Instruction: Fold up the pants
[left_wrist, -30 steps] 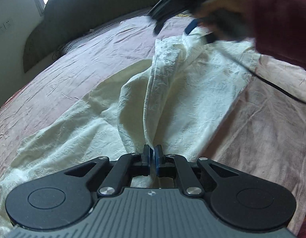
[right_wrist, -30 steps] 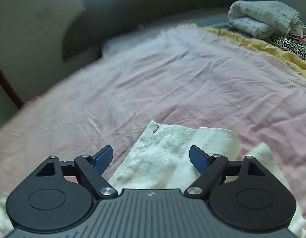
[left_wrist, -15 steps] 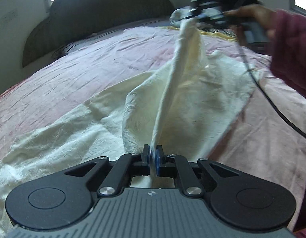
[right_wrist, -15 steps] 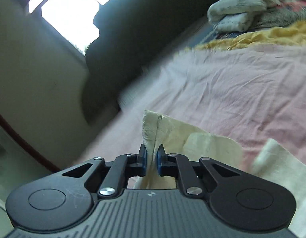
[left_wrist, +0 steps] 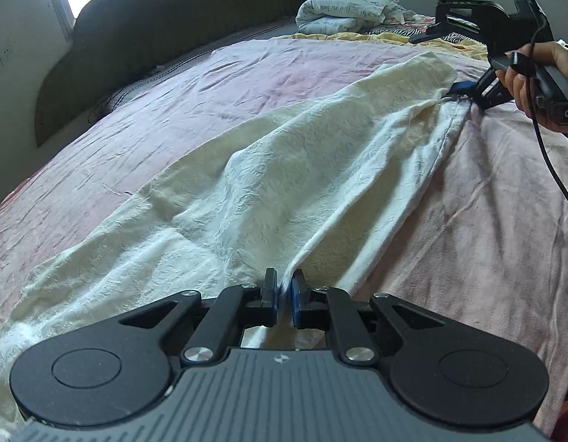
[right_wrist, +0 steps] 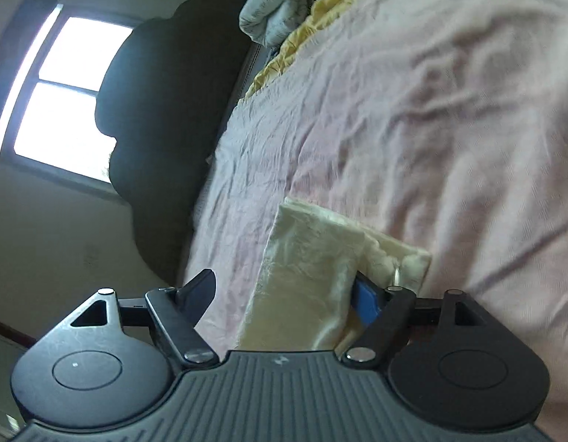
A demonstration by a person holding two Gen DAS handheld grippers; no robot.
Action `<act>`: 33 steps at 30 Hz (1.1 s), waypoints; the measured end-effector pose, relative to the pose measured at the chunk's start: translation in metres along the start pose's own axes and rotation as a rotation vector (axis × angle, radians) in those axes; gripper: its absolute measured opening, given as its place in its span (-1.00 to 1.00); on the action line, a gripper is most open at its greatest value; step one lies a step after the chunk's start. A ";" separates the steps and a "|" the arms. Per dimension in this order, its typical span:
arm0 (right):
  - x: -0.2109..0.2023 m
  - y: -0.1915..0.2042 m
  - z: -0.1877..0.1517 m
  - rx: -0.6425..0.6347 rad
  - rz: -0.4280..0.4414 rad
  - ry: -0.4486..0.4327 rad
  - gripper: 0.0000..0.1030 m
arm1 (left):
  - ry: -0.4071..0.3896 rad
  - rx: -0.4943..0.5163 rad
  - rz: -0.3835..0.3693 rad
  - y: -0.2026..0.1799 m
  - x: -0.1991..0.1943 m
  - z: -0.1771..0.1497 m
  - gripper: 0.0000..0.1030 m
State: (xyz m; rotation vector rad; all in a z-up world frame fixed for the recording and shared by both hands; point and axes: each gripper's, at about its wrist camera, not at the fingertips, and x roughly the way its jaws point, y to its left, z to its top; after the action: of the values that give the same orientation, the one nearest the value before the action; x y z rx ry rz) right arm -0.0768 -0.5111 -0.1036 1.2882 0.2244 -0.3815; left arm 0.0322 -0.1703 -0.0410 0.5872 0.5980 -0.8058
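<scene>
The cream crinkled-cotton pants [left_wrist: 284, 169] run lengthwise from the left gripper [left_wrist: 282, 296], clamped on their lower-centre edge, to the wide-spread right gripper [right_wrist: 284, 294] at upper right.

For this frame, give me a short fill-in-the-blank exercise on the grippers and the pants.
1. The left gripper is ____ on the pants.
2. The right gripper has its jaws ____, with pants fabric lying between them.
3. The pants lie on a ____ bedsheet.
4. The colour of the pants is ____.

Missing words: shut; open; pink; cream
</scene>
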 end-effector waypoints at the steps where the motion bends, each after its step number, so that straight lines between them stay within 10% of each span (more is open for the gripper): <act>1: 0.003 0.002 0.001 -0.006 -0.007 0.001 0.46 | 0.001 -0.001 0.004 0.000 0.000 0.000 -0.73; 5: 0.003 -0.004 0.001 0.025 -0.012 -0.003 -0.63 | 0.003 -0.011 0.008 0.000 0.001 0.001 -0.73; 8: -0.006 -0.006 -0.003 -0.008 -0.006 -0.012 -0.85 | 0.004 -0.028 0.005 0.002 0.001 0.002 -0.77; 12: 0.018 0.031 0.009 -0.045 0.056 0.055 -0.88 | -0.016 -0.157 0.047 0.018 0.000 0.008 -0.77; 17: -0.003 0.149 0.014 -0.377 0.389 -0.020 -0.88 | -0.115 -0.221 0.115 0.034 -0.027 0.021 -0.82; 24: 0.002 0.000 0.008 -0.149 -0.132 0.049 -0.87 | 0.014 -0.041 0.007 0.000 -0.004 0.003 -0.82; 33: -0.009 0.001 0.007 -0.166 -0.049 0.016 -0.87 | -0.057 -0.064 0.031 0.007 -0.026 0.008 -0.82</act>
State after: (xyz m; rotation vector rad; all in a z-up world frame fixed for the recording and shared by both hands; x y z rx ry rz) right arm -0.0850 -0.5164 -0.0971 1.1246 0.2954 -0.3864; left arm 0.0261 -0.1595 -0.0162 0.5122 0.5597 -0.7691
